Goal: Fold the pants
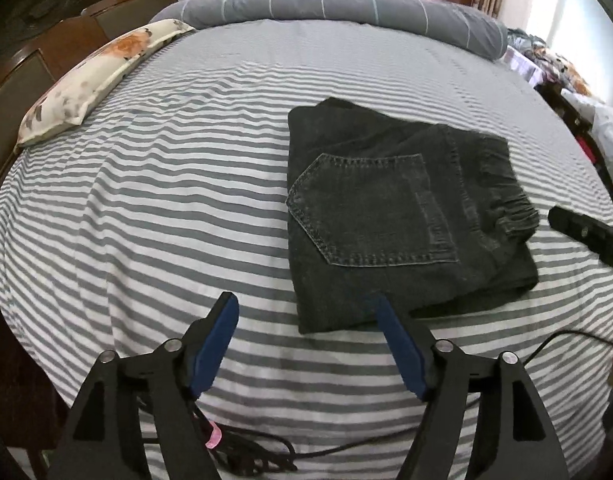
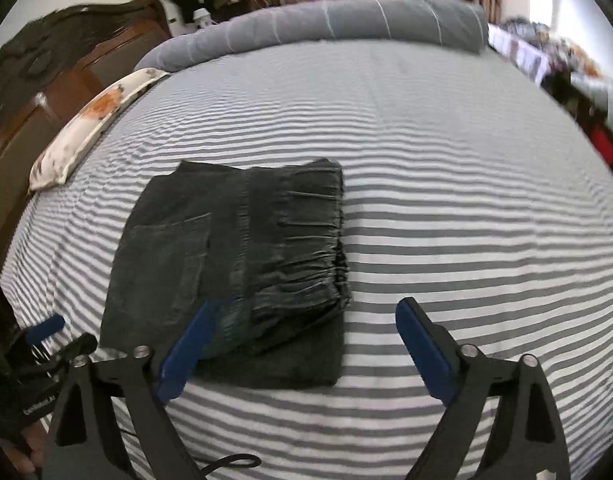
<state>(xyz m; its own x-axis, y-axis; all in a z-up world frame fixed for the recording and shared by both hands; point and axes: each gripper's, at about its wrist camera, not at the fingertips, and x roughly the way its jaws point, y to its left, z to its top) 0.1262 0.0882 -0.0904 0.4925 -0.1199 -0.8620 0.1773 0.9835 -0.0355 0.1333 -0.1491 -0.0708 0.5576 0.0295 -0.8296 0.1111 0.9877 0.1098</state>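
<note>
The pants (image 1: pixel 406 216) lie folded into a thick dark rectangle on the striped bed (image 1: pixel 146 208), long side running near to far, elastic waistband at the right, back pocket facing up. Both the left gripper (image 1: pixel 306 312) and the right gripper (image 2: pixel 306 316) hover spread wide, holding nothing. The lettering on the left gripper's body is too blurred to read.

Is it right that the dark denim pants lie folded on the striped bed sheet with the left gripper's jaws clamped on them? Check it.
Not quite. The dark denim pants do lie folded on the grey-and-white striped bed sheet, but the left gripper is not clamped on them: its jaws stand open and hold nothing. The left wrist view shows this.
</note>
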